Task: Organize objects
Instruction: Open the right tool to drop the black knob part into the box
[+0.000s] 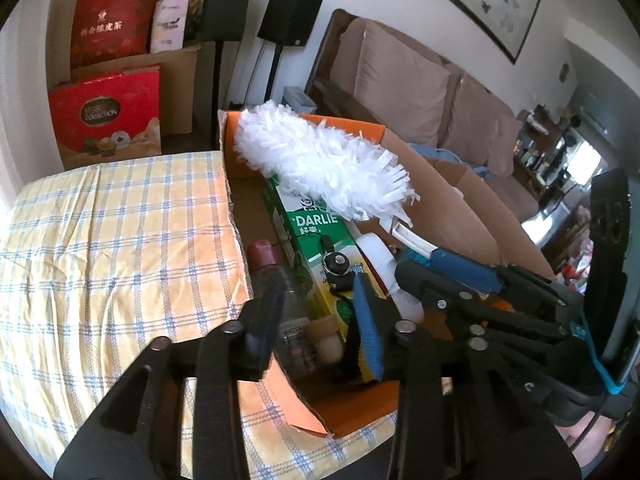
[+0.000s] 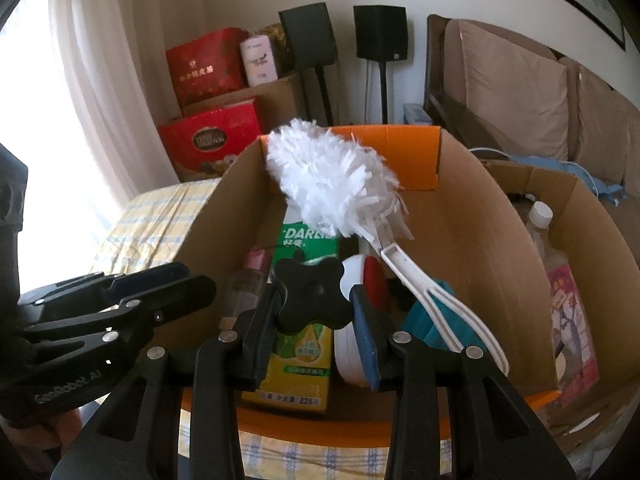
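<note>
An open cardboard box (image 2: 460,208) with orange flaps stands on the checked tablecloth (image 1: 112,248). Inside lie a white fluffy duster (image 2: 332,176), a green Darlie toothpaste carton (image 2: 308,344), a clear bottle with a pink cap (image 2: 248,280) and a white round container (image 2: 352,344). My right gripper (image 2: 316,320) is shut on a black cross-shaped knob (image 2: 312,296), held over the box. My left gripper (image 1: 320,332) is open over the box's near corner, above the bottle (image 1: 280,292). The duster (image 1: 320,160) and carton (image 1: 316,248) show there too.
A second cardboard box (image 2: 560,280) with a plastic bottle (image 2: 540,220) stands to the right. Red gift bags (image 1: 108,112), cartons and two black speakers (image 1: 288,16) on stands fill the far corner. A brown sofa (image 1: 420,84) runs along the right wall.
</note>
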Demonstrator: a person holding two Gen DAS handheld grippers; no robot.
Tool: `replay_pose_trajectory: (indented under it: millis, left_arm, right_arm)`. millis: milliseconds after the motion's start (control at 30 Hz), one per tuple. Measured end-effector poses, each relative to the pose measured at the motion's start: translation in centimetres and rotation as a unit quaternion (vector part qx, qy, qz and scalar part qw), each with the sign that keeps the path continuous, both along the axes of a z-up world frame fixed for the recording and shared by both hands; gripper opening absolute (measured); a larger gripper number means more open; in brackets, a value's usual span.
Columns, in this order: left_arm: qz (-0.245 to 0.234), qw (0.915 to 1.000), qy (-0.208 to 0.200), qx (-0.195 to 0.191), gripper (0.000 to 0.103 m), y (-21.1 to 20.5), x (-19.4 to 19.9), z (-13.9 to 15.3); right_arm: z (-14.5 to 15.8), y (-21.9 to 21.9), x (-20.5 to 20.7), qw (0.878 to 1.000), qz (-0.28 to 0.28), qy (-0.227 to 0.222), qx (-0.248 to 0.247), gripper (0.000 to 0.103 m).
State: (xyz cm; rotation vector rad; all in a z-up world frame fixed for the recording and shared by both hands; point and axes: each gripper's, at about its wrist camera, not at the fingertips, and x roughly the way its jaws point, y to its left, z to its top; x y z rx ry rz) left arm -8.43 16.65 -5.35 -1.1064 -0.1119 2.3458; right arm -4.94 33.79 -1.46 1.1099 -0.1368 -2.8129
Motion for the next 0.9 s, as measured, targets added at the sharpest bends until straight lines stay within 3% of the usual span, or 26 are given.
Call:
replay_pose_trajectory:
  millis: [200,333,567,900]
  left_arm:
    - [0.017,0.9997,0.015,0.003,0.059,-1.1,0.4,1.3]
    - [0.043,0.9986,0.032,-0.006,0.073,-2.3,1.0,2.2]
    - [0.074,0.9959,0.049,-0.018,0.100,-4.3,2.1,3.2]
    - [0.094,0.9941,0.031,-0.042,0.103,-7.1,3.4,3.1]
  right_arm:
    - [1.4,0.2,0.5,1.000,-0.008,0.020,0.002,0.057]
    - [2.1,0.3,1.2,0.999,-0.018,0.033,0.006,0.075]
    - [3.3,-0.6,2.5,0.998,-0.021,0.050,0.023,0.083]
    - [3.9,-2.4,4.6,0.998,-0.018,0.057,0.025,0.095]
